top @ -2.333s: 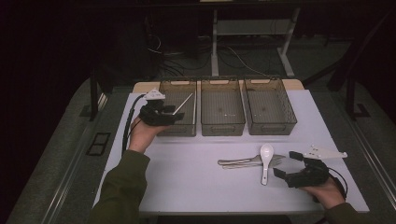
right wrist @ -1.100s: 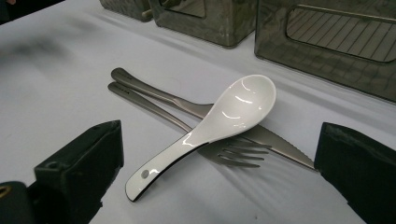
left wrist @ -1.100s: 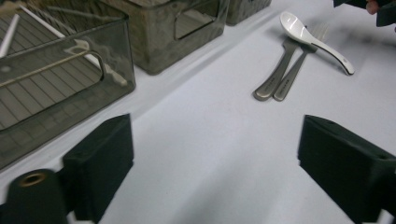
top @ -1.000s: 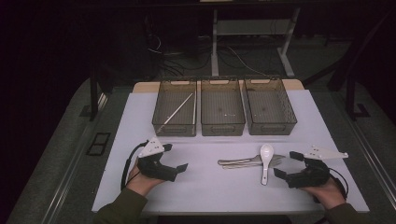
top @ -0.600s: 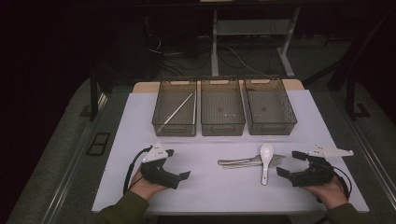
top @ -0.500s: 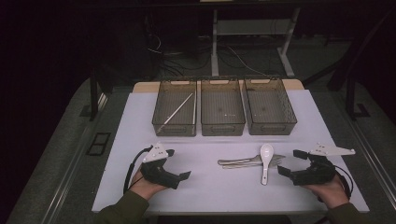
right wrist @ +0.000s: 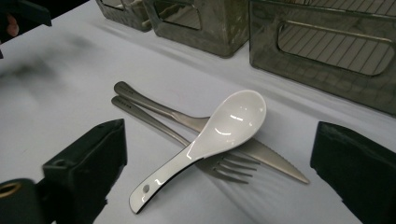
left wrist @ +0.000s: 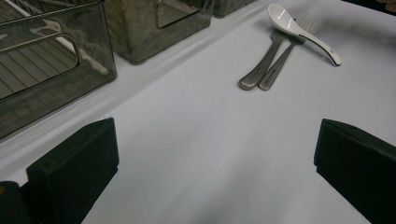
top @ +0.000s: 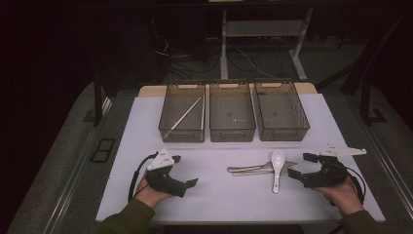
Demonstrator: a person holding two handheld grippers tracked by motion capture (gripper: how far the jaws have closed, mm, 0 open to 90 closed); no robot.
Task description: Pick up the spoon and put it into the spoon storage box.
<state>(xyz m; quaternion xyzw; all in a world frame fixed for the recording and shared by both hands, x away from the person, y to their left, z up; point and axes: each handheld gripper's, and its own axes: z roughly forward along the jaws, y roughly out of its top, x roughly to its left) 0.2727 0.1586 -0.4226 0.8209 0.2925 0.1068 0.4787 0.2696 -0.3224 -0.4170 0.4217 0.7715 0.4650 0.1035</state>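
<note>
Three bins (top: 232,112) abreast behind; spoon (right wrist: 212,133) atop knife (right wrist: 261,156) and fork (right wrist: 219,169) before them, toward the right.

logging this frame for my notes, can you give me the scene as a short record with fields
surface: white table cover
bins: three clear bins in a row at the far side
left bin: holds chopsticks
middle and right bins: look empty
loose cutlery: white spoon lying across a metal knife and fork
left gripper: open, holding nothing, low over bare cover
right gripper: open, holding nothing, aimed at the spoon, not touching it
</note>
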